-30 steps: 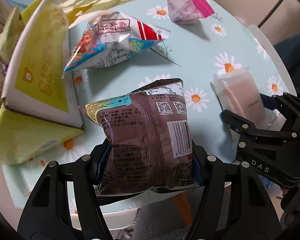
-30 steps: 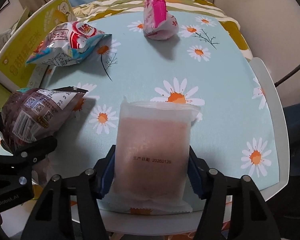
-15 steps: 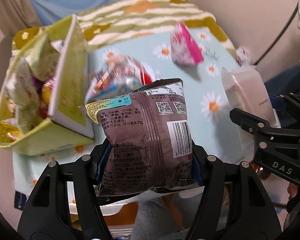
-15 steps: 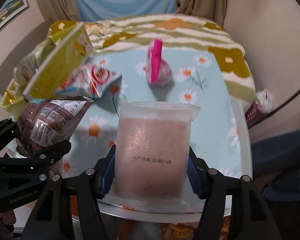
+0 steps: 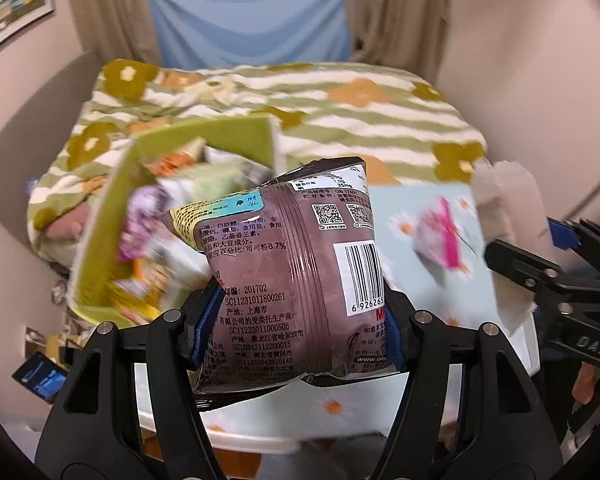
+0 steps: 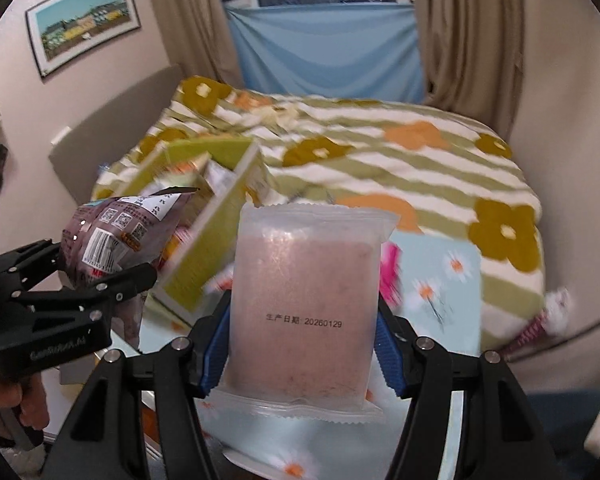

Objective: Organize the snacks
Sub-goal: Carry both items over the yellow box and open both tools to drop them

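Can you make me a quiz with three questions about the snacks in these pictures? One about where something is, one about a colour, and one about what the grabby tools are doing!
1. Where is the yellow-green box of snacks, seen from the left tool?
A. to the left of the brown packet
B. on the bed
C. in the right tool

2. What colour is the small packet lying on the daisy tablecloth?
A. blue
B. pink
C. black

3. What is the right tool doing?
A. hanging open and empty
B. shut on the frosted packet
C. resting flat on the bed

Answers:
1. A, the box sits left of the brown packet in the left wrist view.
2. B, it shows bright pink on the cloth.
3. B, its blue pads press both sides of the frosted packet.
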